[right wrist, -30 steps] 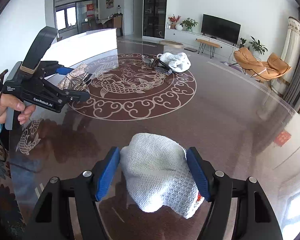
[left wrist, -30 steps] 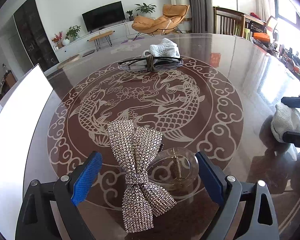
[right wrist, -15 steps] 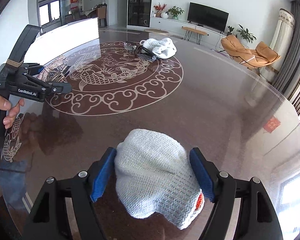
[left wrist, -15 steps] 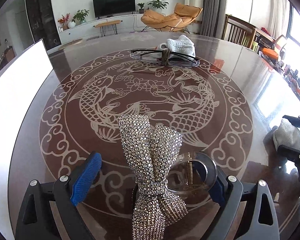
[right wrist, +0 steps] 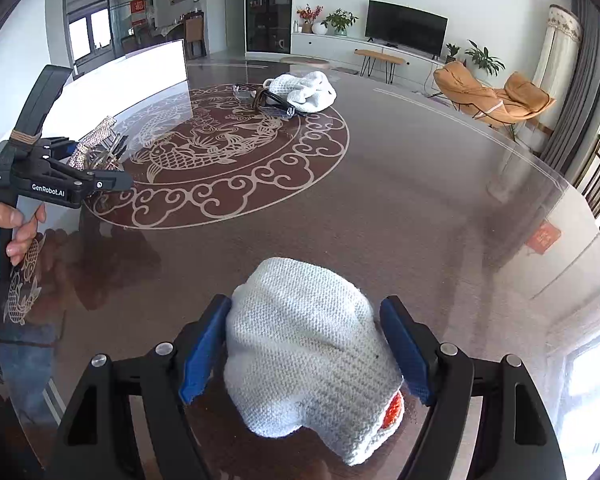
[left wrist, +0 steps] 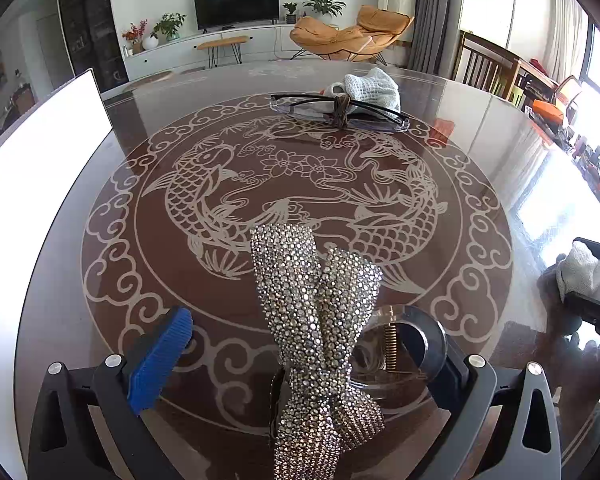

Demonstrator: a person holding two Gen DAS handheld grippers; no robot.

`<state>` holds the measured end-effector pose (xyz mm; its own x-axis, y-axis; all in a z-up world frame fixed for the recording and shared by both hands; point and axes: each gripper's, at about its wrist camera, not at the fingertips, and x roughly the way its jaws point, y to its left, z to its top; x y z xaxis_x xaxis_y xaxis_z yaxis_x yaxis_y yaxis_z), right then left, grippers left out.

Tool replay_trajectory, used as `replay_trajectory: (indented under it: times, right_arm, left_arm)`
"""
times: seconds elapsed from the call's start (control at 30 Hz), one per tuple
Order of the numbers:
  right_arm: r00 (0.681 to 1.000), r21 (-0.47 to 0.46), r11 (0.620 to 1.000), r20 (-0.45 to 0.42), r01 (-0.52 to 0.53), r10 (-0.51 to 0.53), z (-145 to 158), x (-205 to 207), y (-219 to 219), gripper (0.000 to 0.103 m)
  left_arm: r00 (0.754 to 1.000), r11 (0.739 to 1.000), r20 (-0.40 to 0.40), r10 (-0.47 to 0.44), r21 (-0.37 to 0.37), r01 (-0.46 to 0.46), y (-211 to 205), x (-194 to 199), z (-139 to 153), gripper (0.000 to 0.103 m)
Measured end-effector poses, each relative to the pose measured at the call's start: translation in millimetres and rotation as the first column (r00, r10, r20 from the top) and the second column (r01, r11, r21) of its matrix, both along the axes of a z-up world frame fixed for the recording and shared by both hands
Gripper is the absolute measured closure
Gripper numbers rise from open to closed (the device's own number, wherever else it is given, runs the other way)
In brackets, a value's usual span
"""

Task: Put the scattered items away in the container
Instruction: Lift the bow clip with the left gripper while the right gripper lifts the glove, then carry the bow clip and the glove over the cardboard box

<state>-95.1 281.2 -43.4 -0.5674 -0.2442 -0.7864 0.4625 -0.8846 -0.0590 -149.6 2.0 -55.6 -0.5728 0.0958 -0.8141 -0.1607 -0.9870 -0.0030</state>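
Note:
A rhinestone bow hair clip (left wrist: 312,312) with a clear claw clip (left wrist: 400,344) lies on the table between the fingers of my left gripper (left wrist: 308,320), whose jaws are opening. The left pad stands well off the bow; the claw clip hides the right pad. My right gripper (right wrist: 304,308) stands open around a white knitted item (right wrist: 308,344) with an orange patch, its pads close beside it. The white container (left wrist: 40,160) stands at the table's left edge, and it shows as a long white wall (right wrist: 140,68) in the right wrist view.
Black glasses (left wrist: 340,110) and a second white knitted cloth (left wrist: 374,86) lie at the far side of the round patterned glass table (left wrist: 480,160). A hand (right wrist: 4,220) holds the left gripper (right wrist: 96,164). Chairs stand beyond the right edge.
My left gripper shifted left relative to the bow clip and rolled, so the claw clip now lies against the right finger; its jaws widened. The right jaws widened off the knitted item's sides.

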Motion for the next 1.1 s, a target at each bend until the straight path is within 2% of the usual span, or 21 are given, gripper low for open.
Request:
replay_trajectory:
  times: [0.17,1.1]
  right_arm:
    - [0.999,-0.042,0.999,0.044,0.015,-0.013,-3.3,-7.5,5.0,0.024]
    - [0.999,-0.039,0.999,0.043,0.015,-0.013,-3.9,-7.2,3.5,0.024]
  left_arm:
    - [1.000,1.000,0.000,0.000,0.000,0.000,-0.2,-0.1,-0.1,0.000]
    - [1.000,1.000,0.000,-0.001,0.001,0.001,0.0,0.3,0.3,0.000]
